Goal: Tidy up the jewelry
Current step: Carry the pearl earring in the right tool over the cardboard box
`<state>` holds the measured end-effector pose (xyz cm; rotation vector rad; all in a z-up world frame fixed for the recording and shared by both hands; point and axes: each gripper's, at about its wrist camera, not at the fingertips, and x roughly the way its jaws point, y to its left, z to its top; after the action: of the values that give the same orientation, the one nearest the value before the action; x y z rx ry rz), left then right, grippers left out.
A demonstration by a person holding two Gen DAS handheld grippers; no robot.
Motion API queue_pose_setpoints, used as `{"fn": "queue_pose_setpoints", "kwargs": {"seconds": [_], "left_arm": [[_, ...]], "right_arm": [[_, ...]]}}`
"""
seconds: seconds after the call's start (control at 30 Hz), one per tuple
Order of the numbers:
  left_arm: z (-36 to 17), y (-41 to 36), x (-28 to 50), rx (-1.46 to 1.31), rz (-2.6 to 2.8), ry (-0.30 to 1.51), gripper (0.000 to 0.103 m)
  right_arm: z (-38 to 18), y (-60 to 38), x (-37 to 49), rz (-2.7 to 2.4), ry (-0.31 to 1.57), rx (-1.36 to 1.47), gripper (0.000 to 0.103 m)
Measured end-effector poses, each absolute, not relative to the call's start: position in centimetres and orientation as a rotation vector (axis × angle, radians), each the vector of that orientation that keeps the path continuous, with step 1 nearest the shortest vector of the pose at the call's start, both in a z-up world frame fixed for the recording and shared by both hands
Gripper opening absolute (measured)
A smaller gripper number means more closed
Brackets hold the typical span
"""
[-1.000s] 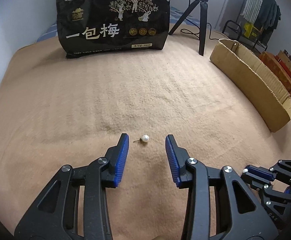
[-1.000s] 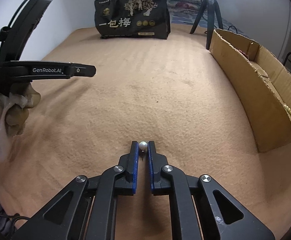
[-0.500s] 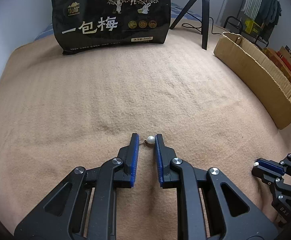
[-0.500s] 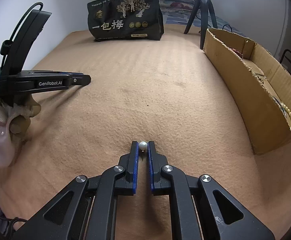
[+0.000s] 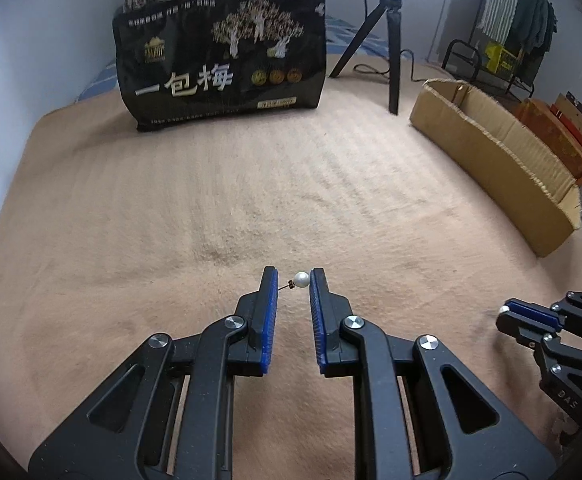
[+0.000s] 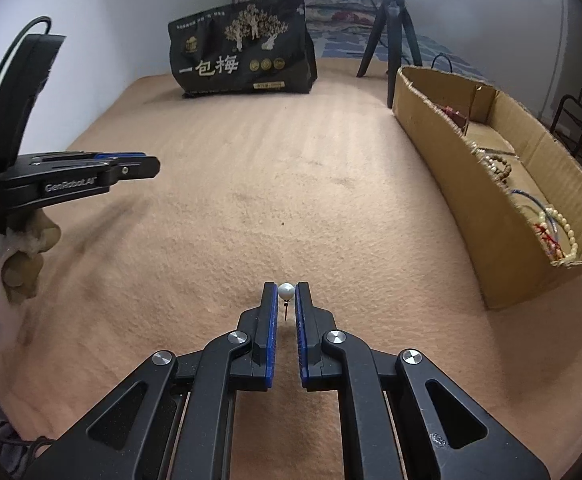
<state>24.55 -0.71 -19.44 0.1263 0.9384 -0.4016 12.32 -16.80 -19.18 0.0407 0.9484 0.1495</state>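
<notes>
My left gripper (image 5: 293, 278) is shut on a white pearl stud earring (image 5: 301, 279), its post lying crosswise between the blue pads, lifted above the tan blanket (image 5: 251, 184). My right gripper (image 6: 286, 291) is shut on a second pearl stud earring (image 6: 286, 291), post pointing down. The right gripper also shows at the lower right of the left wrist view (image 5: 507, 312). The left gripper shows at the left of the right wrist view (image 6: 147, 164). A long cardboard box (image 6: 451, 168) at the right holds bead bracelets (image 6: 563, 236) and other jewelry.
A black snack bag (image 5: 223, 60) stands at the far edge of the blanket. A black tripod (image 5: 391, 40) stands to the right of it, beside the box's far end. Boxes and a rack lie beyond the cardboard box.
My left gripper closed around the pearl earring that lay on the blanket and lifted it. My right gripper kept its earring and rose slightly.
</notes>
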Motion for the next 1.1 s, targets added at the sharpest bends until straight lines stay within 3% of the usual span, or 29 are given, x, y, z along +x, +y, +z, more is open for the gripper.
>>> {"fn": "queue_pose_setpoints", "kwargs": {"seconds": [0.83,1.1], "left_arm": [[-11.2,2.5,21.8,0.065,-0.356,0.805,0.005],[-8.0,0.2,20.5,0.053,-0.41,0.751,0.005]], "right_arm": [[-13.8,-19.5,11.0,0.143,0.854,0.075,0.007],[-10.4,-22.5,11.5,0.119,0.817,0.07,0.007]]}}
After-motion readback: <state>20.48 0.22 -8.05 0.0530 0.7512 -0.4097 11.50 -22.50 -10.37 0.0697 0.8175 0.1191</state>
